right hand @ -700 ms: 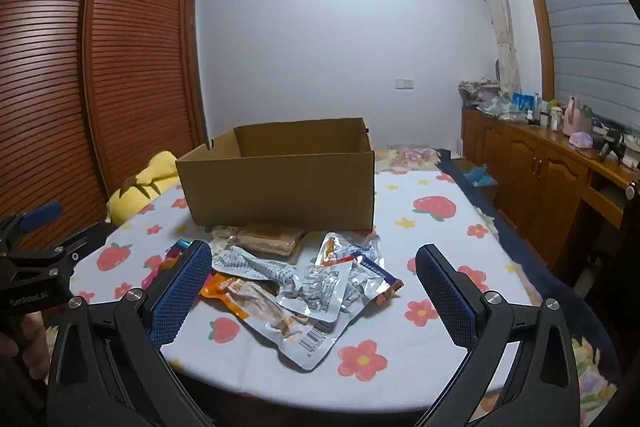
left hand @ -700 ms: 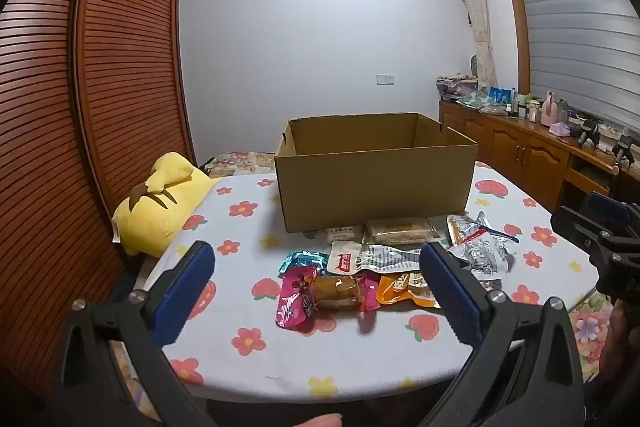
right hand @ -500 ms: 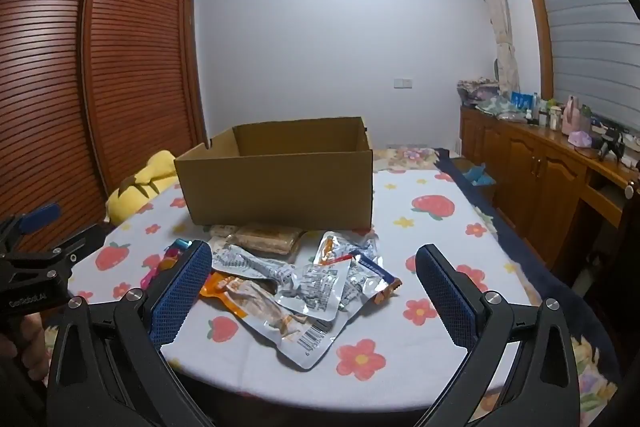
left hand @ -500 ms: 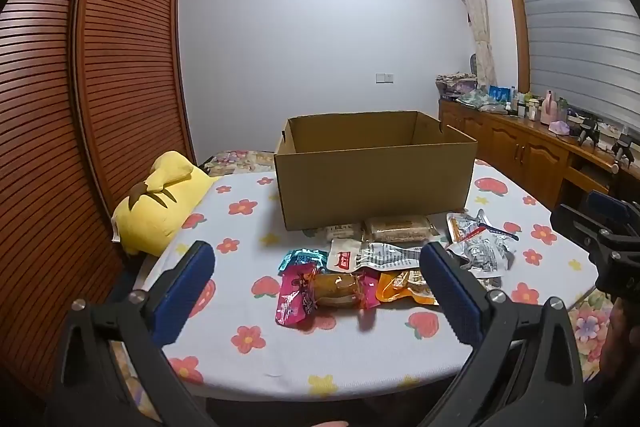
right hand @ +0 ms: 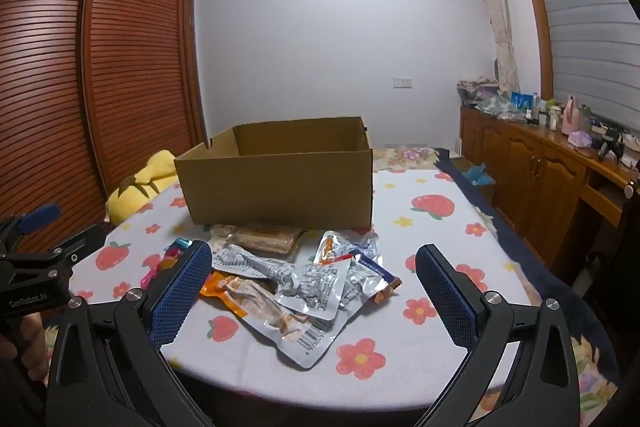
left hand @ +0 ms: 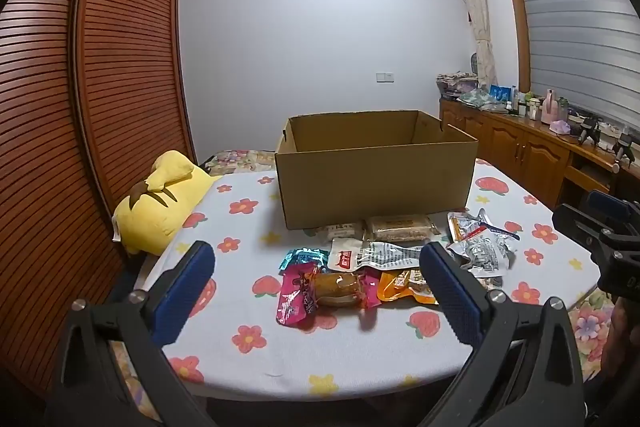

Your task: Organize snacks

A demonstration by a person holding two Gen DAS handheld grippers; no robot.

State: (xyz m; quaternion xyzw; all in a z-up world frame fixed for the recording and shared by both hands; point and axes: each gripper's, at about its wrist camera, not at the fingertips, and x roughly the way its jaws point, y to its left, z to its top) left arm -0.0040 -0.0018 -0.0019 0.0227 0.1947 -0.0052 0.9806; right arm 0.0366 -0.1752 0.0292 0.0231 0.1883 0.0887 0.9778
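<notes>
An open cardboard box [left hand: 376, 183] stands on the flowered table [left hand: 248, 327]; it also shows in the right wrist view [right hand: 280, 187]. Several snack packets lie in front of it: a pink packet [left hand: 320, 291], an orange one [left hand: 400, 285], silver ones [right hand: 316, 279] and a tan bar [left hand: 400, 229]. My left gripper [left hand: 316, 291] is open and empty, held above the near table edge before the pink packet. My right gripper [right hand: 314, 291] is open and empty, held before the silver packets.
A yellow plush pillow [left hand: 160, 207] lies at the table's left edge beside the wooden slatted wardrobe [left hand: 80, 107]. A wooden sideboard [right hand: 540, 171] with bottles runs along the right wall. Each gripper shows at the edge of the other's view.
Both grippers have drifted slightly; the view is nearly the same. Nothing was taken hold of and both stay open.
</notes>
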